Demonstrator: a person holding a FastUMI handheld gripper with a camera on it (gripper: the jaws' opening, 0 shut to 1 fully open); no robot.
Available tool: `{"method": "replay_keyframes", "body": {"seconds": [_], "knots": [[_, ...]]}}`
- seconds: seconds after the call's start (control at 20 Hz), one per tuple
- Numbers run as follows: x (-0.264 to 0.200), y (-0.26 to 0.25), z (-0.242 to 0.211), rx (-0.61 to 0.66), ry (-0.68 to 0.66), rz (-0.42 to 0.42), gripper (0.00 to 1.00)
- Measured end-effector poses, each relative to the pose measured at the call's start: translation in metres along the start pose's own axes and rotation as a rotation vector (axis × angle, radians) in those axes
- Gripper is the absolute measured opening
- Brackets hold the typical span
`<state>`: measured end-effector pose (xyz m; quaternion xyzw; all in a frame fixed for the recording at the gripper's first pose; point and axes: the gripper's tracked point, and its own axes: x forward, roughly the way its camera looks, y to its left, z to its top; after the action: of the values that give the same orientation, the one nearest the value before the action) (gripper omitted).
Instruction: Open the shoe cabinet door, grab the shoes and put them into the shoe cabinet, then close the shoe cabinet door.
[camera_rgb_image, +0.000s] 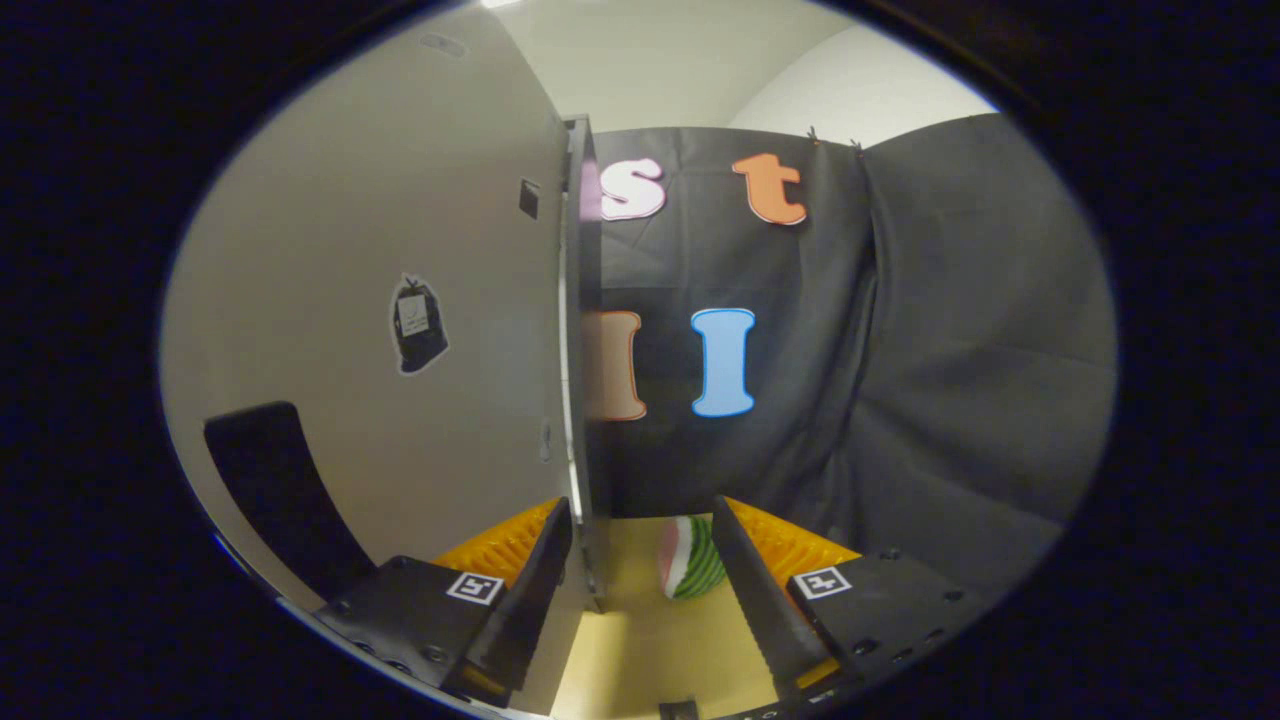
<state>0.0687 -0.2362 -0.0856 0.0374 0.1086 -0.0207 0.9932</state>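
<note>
Held out ahead, the gripper (640, 590) has its two fingers spread apart, and the free edge of the shoe cabinet door (400, 300) stands in the gap between them, close against the left finger (535, 580); the right finger (755, 590) stands well clear of it, so nothing is being squeezed. Each finger is a flat, tapering blade rising from a blocky mount that carries a small square marker. Under the fingers lies a smooth, pale yellow surface (660, 640). Just ahead, between the fingers and nearer the right one, sits a small rounded thing (690, 558) striped green with a pink and white side; what it is cannot be told. Behind the fingers on both sides is a ribbed orange piece (790, 545), like a moulded mat. The door is a flat, matte, light panel seen edge-on at its right side, with a dark sticker (418, 325) on its face and a dark curved shape (270, 480) low at its left. Farther off hangs the creased black cloth wall (950, 350). Judging by this, the door is being worked, but whether opening or closing cannot be told; no shoes are visible.
</note>
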Motion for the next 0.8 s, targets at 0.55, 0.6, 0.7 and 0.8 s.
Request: {"method": "replay_keyframes", "body": {"seconds": [0.55, 0.6, 0.7, 0.8], "knots": [[0.023, 0.147, 0.007, 0.002, -0.026, 0.103, 0.93], [0.027, 0.166, 0.006, 0.005, -0.031, 0.125, 0.93], [0.035, 0.191, 0.009, -0.014, -0.036, 0.141, 0.93], [0.045, 0.213, 0.01, -0.026, -0.028, 0.165, 0.94]]}}
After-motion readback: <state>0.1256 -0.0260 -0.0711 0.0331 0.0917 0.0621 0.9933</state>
